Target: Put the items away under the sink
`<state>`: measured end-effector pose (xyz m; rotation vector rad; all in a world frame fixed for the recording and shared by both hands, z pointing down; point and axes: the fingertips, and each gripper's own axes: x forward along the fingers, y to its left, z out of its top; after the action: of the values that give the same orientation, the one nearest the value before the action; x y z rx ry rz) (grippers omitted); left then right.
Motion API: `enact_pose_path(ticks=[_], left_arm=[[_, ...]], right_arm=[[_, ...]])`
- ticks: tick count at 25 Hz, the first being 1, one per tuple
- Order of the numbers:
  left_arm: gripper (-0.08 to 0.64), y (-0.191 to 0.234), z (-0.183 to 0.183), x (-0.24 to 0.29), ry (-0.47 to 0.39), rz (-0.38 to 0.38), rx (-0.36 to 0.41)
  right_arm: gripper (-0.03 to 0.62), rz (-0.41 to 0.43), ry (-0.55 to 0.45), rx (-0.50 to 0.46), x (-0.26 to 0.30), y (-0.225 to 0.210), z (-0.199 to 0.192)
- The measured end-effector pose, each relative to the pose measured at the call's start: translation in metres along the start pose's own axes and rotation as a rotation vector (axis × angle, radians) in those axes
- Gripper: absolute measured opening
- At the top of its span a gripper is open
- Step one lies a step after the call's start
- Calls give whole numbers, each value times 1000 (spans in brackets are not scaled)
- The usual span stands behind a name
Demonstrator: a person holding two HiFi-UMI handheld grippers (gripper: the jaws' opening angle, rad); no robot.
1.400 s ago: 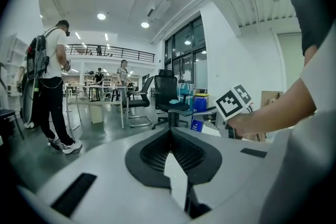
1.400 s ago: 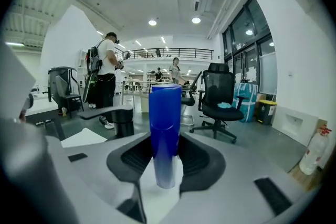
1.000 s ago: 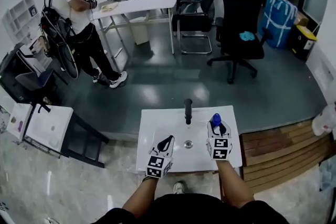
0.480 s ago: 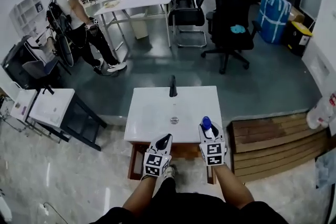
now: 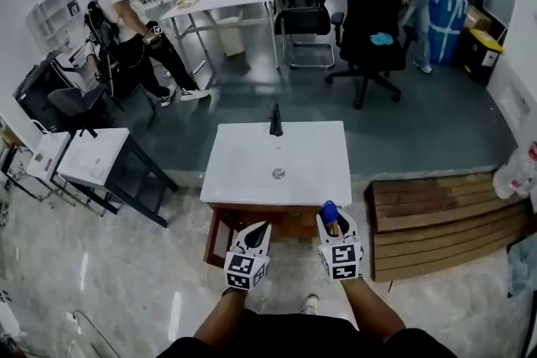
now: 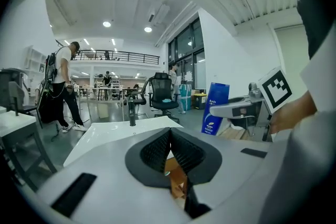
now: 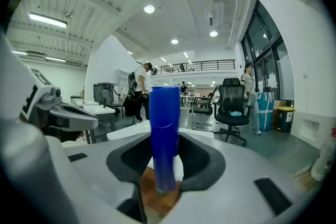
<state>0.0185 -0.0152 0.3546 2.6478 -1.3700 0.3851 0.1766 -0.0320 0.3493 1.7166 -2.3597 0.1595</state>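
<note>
Blue bottle (image 5: 329, 212), upright, pinched at its lower part between the jaws of the right gripper (image 5: 334, 221). In the right gripper view the bottle (image 7: 164, 134) fills the gap between the two dark pads, and its flat top rises above them. It hangs in the air just in front of the near edge of the sink (image 5: 252, 172), on that edge's right side.

Left gripper (image 5: 262, 229), level with the right one and just beside it. Its jaws are pressed together at the tips with nothing between them. From the left gripper view the bottle (image 6: 215, 108) shows a white label on its side.

The sink is a white top with a drain (image 5: 278, 173) at its middle and a black faucet (image 5: 275, 121) at its far edge. A wooden cabinet (image 5: 252, 222) stands beneath it. A low wooden platform (image 5: 436, 214) lies to the right and a small white table (image 5: 92, 155) to the left.

Beyond the sink is a grey floor with a black office chair (image 5: 373, 4), and a person (image 5: 126, 12) wearing a backpack.
</note>
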Motion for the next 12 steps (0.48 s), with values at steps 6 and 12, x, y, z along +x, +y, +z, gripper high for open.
enact_pose_path(ticks=[6, 12], left_arm=[[18, -10, -26, -20, 58, -68, 9], [19, 36, -43, -39, 58, -77, -7]], right_arm=[[156, 3, 7, 24, -20, 24, -13], [156, -44, 15, 27, -23, 69, -16]])
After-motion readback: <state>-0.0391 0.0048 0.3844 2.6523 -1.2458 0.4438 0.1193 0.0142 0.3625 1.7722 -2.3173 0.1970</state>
